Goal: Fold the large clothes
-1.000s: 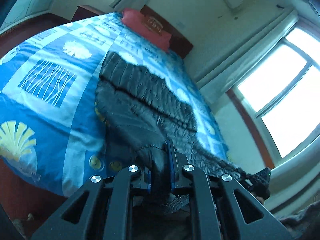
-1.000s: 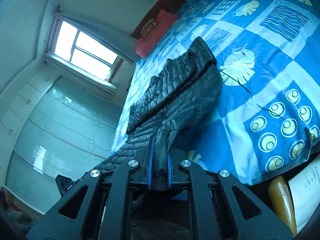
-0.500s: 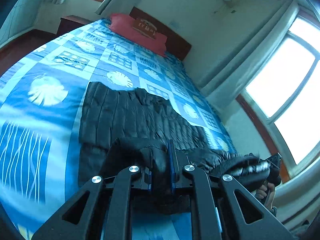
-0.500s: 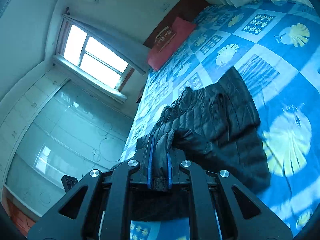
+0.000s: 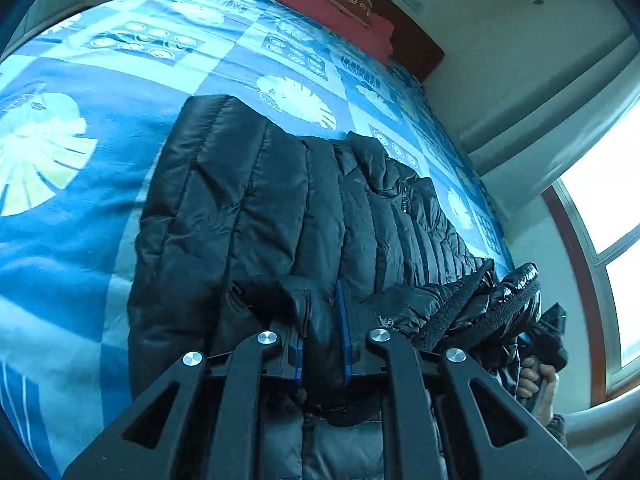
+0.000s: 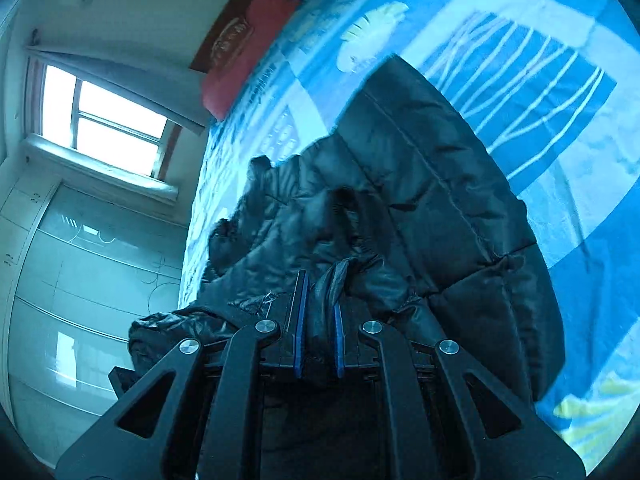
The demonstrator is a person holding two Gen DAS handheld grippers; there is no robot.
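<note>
A black quilted puffer jacket lies spread on a bed with a blue patterned cover. My left gripper is shut on a bunched edge of the jacket, held over the part that lies flat. My right gripper is shut on another bunch of the same jacket. In the left wrist view the other gripper and the hand holding it show at the right, under the lifted shiny hem. What lies under the lifted fabric is hidden.
A red pillow lies at the dark wooden headboard. A bright window and pale wardrobe doors stand beside the bed. The blue cover shows around the jacket.
Both grippers have carried the held jacket edge forward and lower over the bed. The jacket, stretched out and hanging earlier, now lies doubled over itself and fills both views.
</note>
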